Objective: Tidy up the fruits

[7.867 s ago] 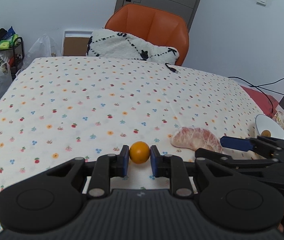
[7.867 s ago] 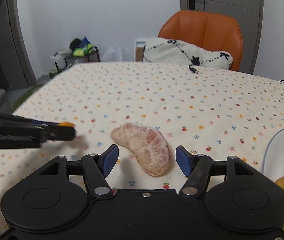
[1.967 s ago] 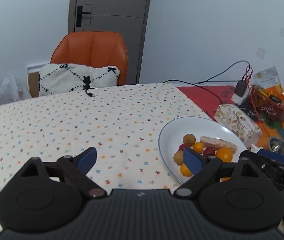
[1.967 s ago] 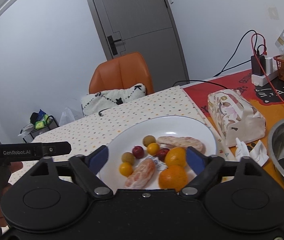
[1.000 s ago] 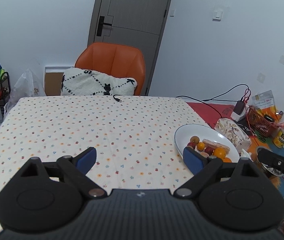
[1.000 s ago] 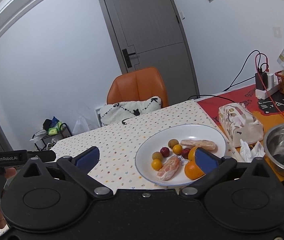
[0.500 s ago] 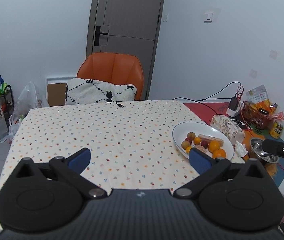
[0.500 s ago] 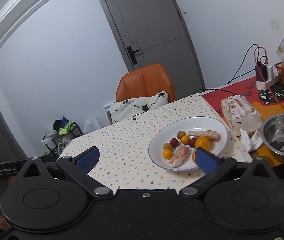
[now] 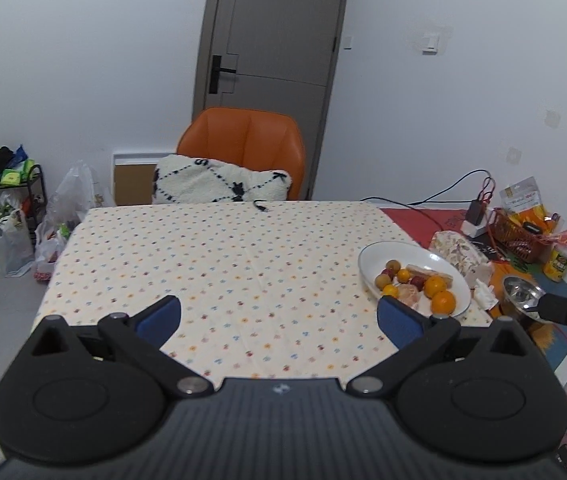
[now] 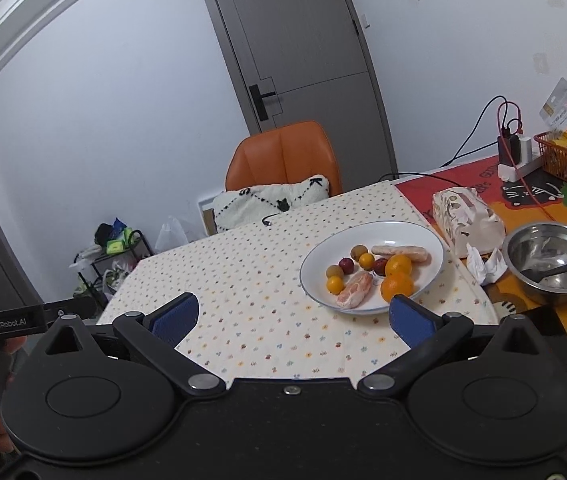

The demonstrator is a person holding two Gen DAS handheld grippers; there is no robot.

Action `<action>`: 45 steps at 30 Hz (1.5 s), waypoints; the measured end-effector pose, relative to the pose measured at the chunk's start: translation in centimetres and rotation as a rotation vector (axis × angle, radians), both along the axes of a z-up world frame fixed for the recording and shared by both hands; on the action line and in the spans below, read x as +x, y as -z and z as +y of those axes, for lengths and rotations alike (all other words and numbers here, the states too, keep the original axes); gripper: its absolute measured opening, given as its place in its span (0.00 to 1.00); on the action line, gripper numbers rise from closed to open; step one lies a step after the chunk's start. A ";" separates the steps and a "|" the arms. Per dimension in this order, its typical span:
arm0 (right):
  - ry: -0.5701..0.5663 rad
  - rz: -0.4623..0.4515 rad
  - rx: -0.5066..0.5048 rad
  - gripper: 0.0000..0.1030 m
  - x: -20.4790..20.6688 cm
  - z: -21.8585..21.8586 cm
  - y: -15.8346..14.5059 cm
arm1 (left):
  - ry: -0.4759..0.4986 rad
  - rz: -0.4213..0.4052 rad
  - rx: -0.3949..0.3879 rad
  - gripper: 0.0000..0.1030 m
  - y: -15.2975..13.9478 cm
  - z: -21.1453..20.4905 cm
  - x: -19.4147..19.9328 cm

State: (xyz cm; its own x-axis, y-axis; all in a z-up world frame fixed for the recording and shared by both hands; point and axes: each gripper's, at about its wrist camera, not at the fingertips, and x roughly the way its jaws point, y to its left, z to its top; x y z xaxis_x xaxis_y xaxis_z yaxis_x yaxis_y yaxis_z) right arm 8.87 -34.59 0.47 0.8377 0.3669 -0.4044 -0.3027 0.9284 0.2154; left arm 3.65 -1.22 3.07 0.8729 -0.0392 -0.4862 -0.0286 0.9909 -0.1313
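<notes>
White plate (image 9: 371, 258) with all the fruit sits near the right edge of the flowery tablecloth (image 9: 219, 256) in the left wrist view, up ahead and to the right of the left gripper (image 9: 279, 314). That gripper is spread wide with nothing between its blue pads (image 9: 159, 320), held well above the table and well back from the plate. On the plate I can make out two oranges (image 9: 437, 294), some small round yellow and dark red fruits and a couple of peeled pinkish segments. A steel bowl (image 9: 517, 288) and a tissue pack (image 9: 457, 250) lie past the plate on the right, and an orange chair (image 9: 243, 140) stands at the far edge.

Right wrist view: the right gripper (image 10: 291, 314) is released too, pads far apart and empty, hanging over the near edge of the table. The plate (image 10: 415, 232) lies ahead and slightly right of it, with the peeled pomelo piece (image 10: 355, 289) at the plate's near side beside the oranges (image 10: 397, 278).

Compared with about eight seconds ago, the small orange fruit was pinched in the left gripper and the pomelo piece lay on the cloth in front of the right one; both are on the plate now. Over the last two seconds both grippers have pulled up and back, so the plate looks a lot smaller.
</notes>
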 end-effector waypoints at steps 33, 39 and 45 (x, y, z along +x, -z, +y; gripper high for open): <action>-0.002 -0.045 -0.200 1.00 -2.2 4.7 1.5 | -0.076 0.045 0.045 1.00 2.4 2.5 -3.4; -0.001 -0.040 -0.198 1.00 -2.1 4.6 1.5 | -0.088 0.046 0.044 1.00 2.4 2.8 -3.5; -0.005 -0.035 -0.199 1.00 -2.0 4.7 1.6 | -0.087 0.047 0.045 1.00 2.4 2.8 -3.5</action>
State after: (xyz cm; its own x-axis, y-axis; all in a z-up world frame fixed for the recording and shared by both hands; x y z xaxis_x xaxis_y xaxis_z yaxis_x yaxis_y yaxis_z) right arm 6.86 -29.91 -1.14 0.8510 0.2865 -0.4401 -0.3112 0.9502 0.0167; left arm 0.17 1.61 0.65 0.8482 0.0579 -0.5264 -0.1194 0.9893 -0.0836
